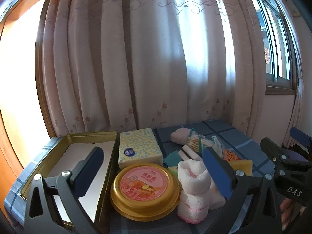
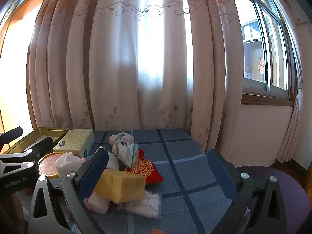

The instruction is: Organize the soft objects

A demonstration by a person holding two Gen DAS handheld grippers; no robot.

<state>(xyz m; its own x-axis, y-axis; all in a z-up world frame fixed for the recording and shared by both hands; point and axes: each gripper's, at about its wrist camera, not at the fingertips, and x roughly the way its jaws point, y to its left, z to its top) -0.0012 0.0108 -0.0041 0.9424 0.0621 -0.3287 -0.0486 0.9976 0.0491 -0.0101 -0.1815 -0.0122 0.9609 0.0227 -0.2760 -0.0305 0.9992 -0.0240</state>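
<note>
Two grippers hover wide open, holding nothing; left gripper [image 1: 154, 172] over the round tin [image 1: 145, 187] and rolled white cloth [image 1: 194, 187], right gripper [image 2: 158, 173] over the yellow sponge [image 2: 121, 185]; open gold box [image 1: 64, 167] sits left, beside the tissue pack [image 1: 139, 148]. Judgement: sponge is the likely pick; its long axis runs left-right across the blue cloth [image 2: 187, 156], so close the jaws across its short width, squeeze lightly, lift clear of the plastic bag [image 2: 144, 204] beneath.

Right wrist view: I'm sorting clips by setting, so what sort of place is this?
Probably a room at home, perhaps a bedroom: floral curtains, a sliding window, and a blue checked cloth under household odds and ends.
</note>
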